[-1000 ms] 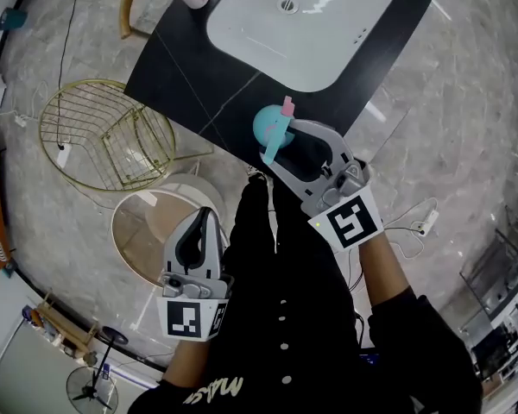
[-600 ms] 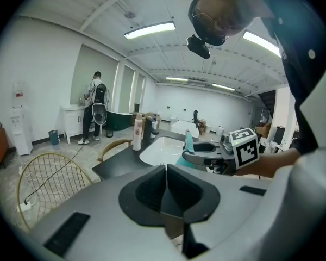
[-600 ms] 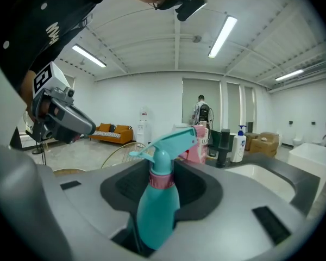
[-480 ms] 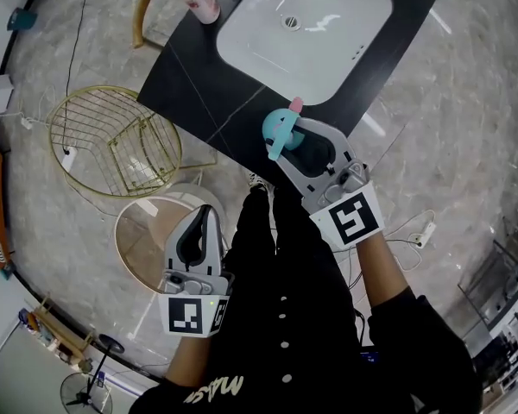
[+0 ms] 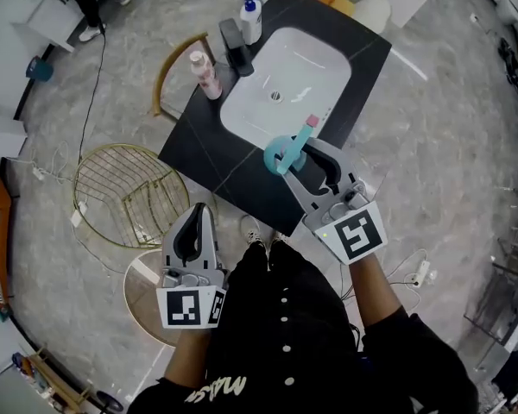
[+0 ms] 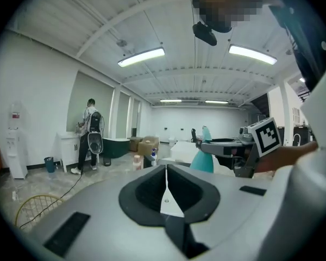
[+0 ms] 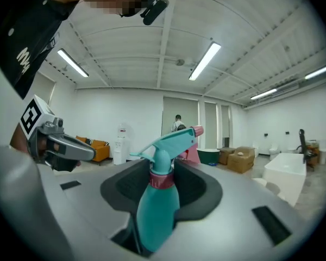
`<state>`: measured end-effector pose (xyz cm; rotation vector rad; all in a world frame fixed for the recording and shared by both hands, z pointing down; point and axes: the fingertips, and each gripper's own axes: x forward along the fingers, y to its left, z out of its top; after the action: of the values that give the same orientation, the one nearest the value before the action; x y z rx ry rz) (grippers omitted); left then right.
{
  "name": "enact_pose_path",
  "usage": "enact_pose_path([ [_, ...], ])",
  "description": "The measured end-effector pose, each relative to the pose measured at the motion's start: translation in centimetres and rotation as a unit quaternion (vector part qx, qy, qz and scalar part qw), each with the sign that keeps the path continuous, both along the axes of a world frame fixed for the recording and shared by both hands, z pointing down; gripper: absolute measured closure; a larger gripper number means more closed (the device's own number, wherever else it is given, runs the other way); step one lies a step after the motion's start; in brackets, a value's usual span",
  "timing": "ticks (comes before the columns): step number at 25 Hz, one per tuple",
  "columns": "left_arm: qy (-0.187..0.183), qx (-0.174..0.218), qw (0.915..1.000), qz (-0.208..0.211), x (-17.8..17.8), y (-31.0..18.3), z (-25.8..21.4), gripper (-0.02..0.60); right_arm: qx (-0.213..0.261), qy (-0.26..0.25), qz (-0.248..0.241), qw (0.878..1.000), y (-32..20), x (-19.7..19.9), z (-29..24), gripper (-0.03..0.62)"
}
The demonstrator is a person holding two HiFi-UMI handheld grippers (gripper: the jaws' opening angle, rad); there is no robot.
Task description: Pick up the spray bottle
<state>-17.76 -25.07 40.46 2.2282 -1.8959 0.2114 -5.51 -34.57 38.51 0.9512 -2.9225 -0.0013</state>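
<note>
A teal spray bottle (image 5: 284,154) with a pink collar and pink nozzle tip sits between the jaws of my right gripper (image 5: 304,152), which is shut on it and holds it in the air above the front edge of the black counter (image 5: 198,149). In the right gripper view the spray bottle (image 7: 156,205) stands upright between the jaws, its trigger head pointing right. My left gripper (image 5: 196,232) hangs lower left, over the floor, shut with nothing in it; the left gripper view shows its jaws closed to a thin seam (image 6: 165,188).
A white basin (image 5: 285,80) is set in the counter, with a dark tap (image 5: 234,46), a pink bottle (image 5: 207,74) and a white pump bottle (image 5: 250,17) by it. A gold wire basket (image 5: 129,196) and a round stool (image 5: 147,293) stand on the marble floor at left.
Both grippers have risen, the right one lifting the spray bottle up off the counter's edge. The view has widened to take in the whole counter.
</note>
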Motion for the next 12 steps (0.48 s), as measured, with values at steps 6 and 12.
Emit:
enact_pose_path([
  [6, 0.006, 0.053, 0.9984, 0.019, 0.6, -2.1, -4.3, 0.565, 0.033, 0.001, 0.059, 0.998, -0.2, 3.6, -5.2, 0.462],
  [12, 0.009, 0.092, 0.9950, 0.038, 1.7, -3.4, -7.1, 0.565, 0.055, -0.013, 0.118, 0.991, 1.1, 8.2, -7.9, 0.464],
])
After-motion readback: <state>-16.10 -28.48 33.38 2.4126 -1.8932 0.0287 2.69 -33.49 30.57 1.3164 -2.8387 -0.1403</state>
